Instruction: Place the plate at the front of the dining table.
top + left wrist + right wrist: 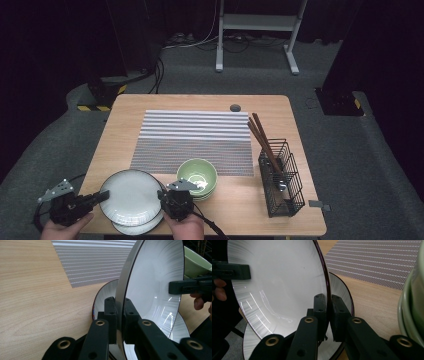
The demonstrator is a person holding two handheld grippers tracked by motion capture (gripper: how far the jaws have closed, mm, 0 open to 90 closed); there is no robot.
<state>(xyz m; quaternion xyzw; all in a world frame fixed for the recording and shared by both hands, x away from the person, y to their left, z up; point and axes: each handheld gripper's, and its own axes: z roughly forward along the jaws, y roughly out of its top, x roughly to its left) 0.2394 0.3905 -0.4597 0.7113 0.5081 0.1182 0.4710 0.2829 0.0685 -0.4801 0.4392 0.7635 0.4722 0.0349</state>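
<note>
A white plate with a dark rim is held tilted just above a second matching plate at the table's front left. My left gripper is shut on its left rim and my right gripper on its right rim. In the left gripper view the jaws pinch the plate's edge, with the lower plate beneath. The right gripper view has the right gripper clamped on the same plate above the lower plate.
Stacked green bowls sit right beside the right gripper. A grey striped placemat covers the table's middle. A black wire basket at the right holds brown chopsticks and a spoon. The table's front edge is close.
</note>
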